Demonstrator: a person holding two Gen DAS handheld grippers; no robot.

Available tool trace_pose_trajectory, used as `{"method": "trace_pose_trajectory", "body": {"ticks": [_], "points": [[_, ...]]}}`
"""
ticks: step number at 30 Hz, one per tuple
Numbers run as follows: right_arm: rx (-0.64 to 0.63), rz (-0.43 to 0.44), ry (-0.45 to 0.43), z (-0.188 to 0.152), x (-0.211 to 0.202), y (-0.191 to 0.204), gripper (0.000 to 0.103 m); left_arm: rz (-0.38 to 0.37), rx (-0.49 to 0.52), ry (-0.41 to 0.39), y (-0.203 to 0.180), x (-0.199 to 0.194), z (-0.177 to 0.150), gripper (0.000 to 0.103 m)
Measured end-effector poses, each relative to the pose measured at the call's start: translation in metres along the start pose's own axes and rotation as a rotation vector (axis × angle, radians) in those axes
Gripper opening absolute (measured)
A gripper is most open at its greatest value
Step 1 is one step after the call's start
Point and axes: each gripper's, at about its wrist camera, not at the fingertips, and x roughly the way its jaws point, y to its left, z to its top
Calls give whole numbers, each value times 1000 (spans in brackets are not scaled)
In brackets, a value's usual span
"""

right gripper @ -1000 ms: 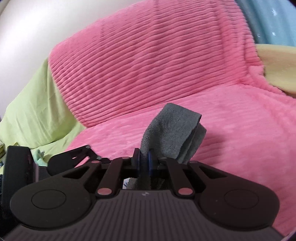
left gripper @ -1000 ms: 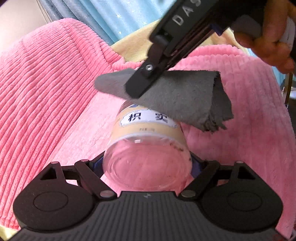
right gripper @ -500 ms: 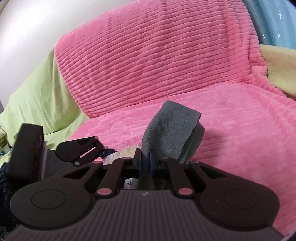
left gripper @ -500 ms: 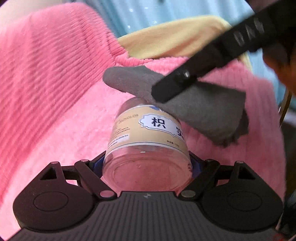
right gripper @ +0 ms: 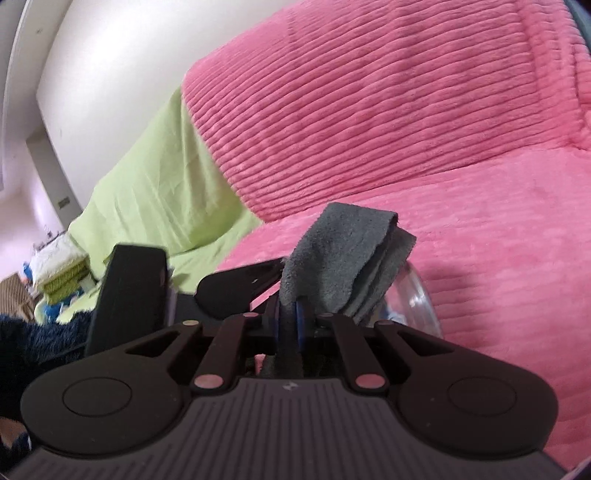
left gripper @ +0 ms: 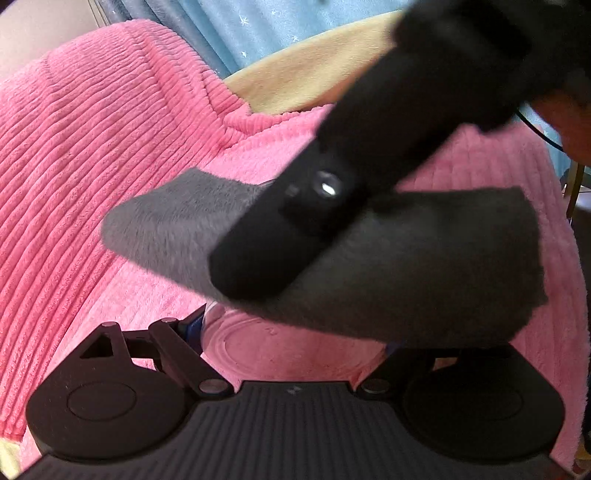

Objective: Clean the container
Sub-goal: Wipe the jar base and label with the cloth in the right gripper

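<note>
- We work above a pink ribbed blanket (left gripper: 92,155) that covers the whole seating surface; a yellow-green sheet (right gripper: 155,177) lies at its far edge in the right wrist view, and a blue star-patterned curtain (left gripper: 258,26) hangs behind it in the left wrist view.
- Our left gripper (left gripper: 295,332) holds the clear jar (left gripper: 280,350) with its jaws set wide around the jar body. The jar lies on its side, base toward the left wrist camera; only its transparent bottom shows, and we see the pink blanket through it.
- Our right gripper (right gripper: 291,317) has its jaws narrowed onto a folded grey cloth (right gripper: 343,258), which stands up from between the blue pads (right gripper: 300,314).
- In the left wrist view the grey cloth drapes across the top of the jar and hides its label and upper part; the right gripper's black finger crosses above it, blurred.
- In the right wrist view the jar's glass rim shows just right of the cloth, with the cloth's lower fold at or touching the rim; we cannot tell which.
- A hand (left gripper: 569,118) shows partly at the upper right edge of the left wrist view.
</note>
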Motion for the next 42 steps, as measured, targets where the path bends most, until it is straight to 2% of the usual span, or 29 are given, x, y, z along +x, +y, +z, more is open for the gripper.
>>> {"method": "trace_pose_trajectory", "body": {"ticks": [3,8,11,13,16,17,18,21,24,28,30,34,36,40,42], "points": [[37,-56,-44,2,-1,-10,5,0,5,-1,-1,1,-1,85],[58,-213,-112,6,-9,-20,5,0,7,-8,-5,-3,-2,85],[69,-230,-114,5,-10,-23,6,-3,-4,-10,-7,-5,-2,85],[58,-238,-108,6,-10,-22,6,-41,-74,-3,3,-5,1,86],[53,-241,-102,3,-12,-21,6,-154,-260,-3,26,-6,5,87],[59,-237,-100,1,-12,-21,6,-173,-295,-3,30,-6,5,86],[63,-234,-95,1,-12,-22,6,-157,-274,-4,28,-5,5,86],[43,-242,-54,3,-13,-15,8,-5,-52,-23,-2,-8,5,86],[31,-178,-35,1,-19,-8,8,115,164,-50,-33,-9,-1,86],[-9,-49,12,-3,-10,4,8,106,162,-50,-33,-9,1,86],[-36,-26,33,-5,0,10,8,107,156,-45,-34,-14,-2,86],[-4,-6,15,-2,5,2,5,101,149,-41,-34,-15,-1,85],[13,-34,-10,-1,4,-3,5,103,150,-40,-35,-15,0,85],[51,-161,-79,3,-5,-15,5,102,151,-44,-37,-17,2,85],[72,-191,-98,4,-10,-23,5,98,147,-47,-37,-17,4,85]]}}
